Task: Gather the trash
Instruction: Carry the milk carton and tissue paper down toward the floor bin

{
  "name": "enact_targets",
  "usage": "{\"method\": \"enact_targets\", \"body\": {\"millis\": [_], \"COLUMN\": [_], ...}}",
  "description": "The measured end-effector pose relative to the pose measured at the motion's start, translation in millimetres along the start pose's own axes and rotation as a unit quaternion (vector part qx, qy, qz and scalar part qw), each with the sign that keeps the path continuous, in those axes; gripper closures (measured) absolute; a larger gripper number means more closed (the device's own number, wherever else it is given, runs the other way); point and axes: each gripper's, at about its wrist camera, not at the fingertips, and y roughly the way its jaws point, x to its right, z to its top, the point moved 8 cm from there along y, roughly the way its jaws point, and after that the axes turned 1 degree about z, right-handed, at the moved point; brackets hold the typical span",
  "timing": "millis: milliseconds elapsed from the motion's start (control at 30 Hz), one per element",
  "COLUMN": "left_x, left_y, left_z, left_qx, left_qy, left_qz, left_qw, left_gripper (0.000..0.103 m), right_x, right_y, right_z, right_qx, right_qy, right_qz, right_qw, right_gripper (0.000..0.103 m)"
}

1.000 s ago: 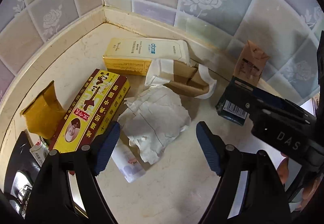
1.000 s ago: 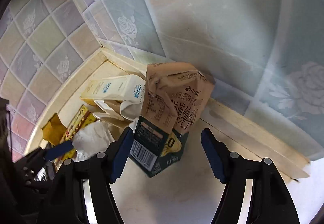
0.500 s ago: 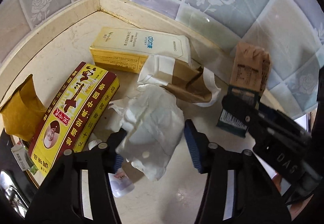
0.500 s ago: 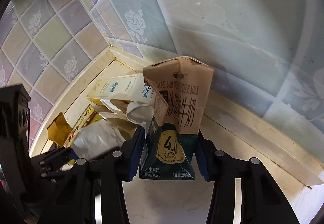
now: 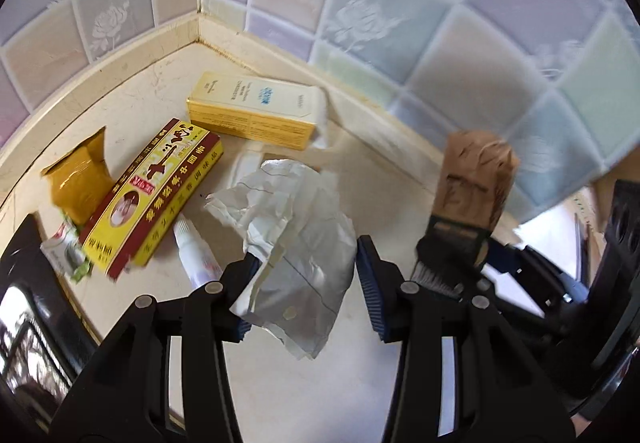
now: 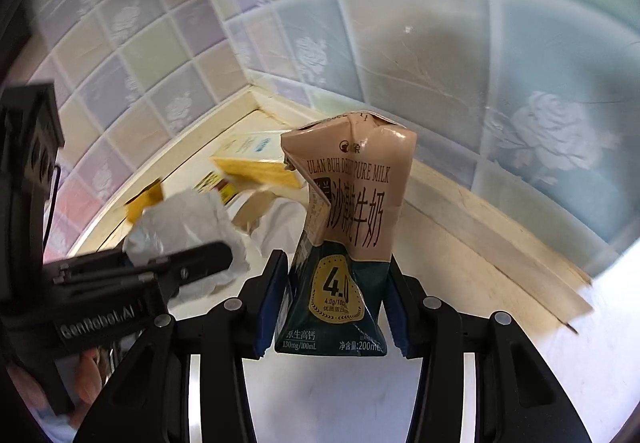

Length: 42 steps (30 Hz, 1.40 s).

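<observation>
Both grippers have just closed and lifted trash off the tabletop (image 5: 280, 395): left gripper (image 5: 304, 283) still tightening on crumpled paper (image 5: 300, 243), right gripper (image 6: 334, 299) clamping the milk carton (image 6: 348, 227) beside it.

The crumpled paper (image 5: 296, 243) looks thin, creased and matt. The milk carton (image 6: 348, 243) is printed, dented card with a slight sheen. The countertop (image 5: 320, 395) is smooth, pale stone. The wall tiles (image 6: 420, 43) are glossy, with frosted roses.

Both wrist cameras look steeply down, close, sharing the tiled counter corner (image 5: 200, 39)
</observation>
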Motion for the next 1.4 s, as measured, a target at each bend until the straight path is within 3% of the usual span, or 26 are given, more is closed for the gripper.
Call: {"method": "enact_targets", "body": {"millis": [300,667,1100,1233,1400], "left_x": [41.6,96.6,188.6,208.3,221.4], "left_y": [-91.2,-185.2,-244.7,-247.5,-237.7], "left_z": [-41.1,-147.2,-267.6,-312.6,-372.4], "left_qx": [0.038,0.078,0.137,0.137,0.11], "left_qy": [-0.008,-0.042,-0.057,-0.076,-0.105], "left_qz": [-0.012,-0.019,0.027,0.035,0.048], "left_qw": [0.9992,0.9959,0.9885,0.987,0.9873], "left_gripper": [0.062,0.062,0.061,0.061,0.061], "right_x": [-17.1,-12.3,47.1,59.7,69.1], "right_y": [-90.8,-216.8,-335.2,-355.6,-363.6], "right_z": [-40.9,-87.8,-199.0,-241.5,-301.3], "right_qx": [0.012,0.028,0.023,0.016,-0.017], "right_qy": [-0.057,-0.096,-0.127,-0.15,-0.173], "right_qz": [0.024,0.07,0.117,0.13,0.147], "right_qw": [0.998,0.992,0.985,0.98,0.974], "right_gripper": [0.058,0.058,0.058,0.058,0.058]}}
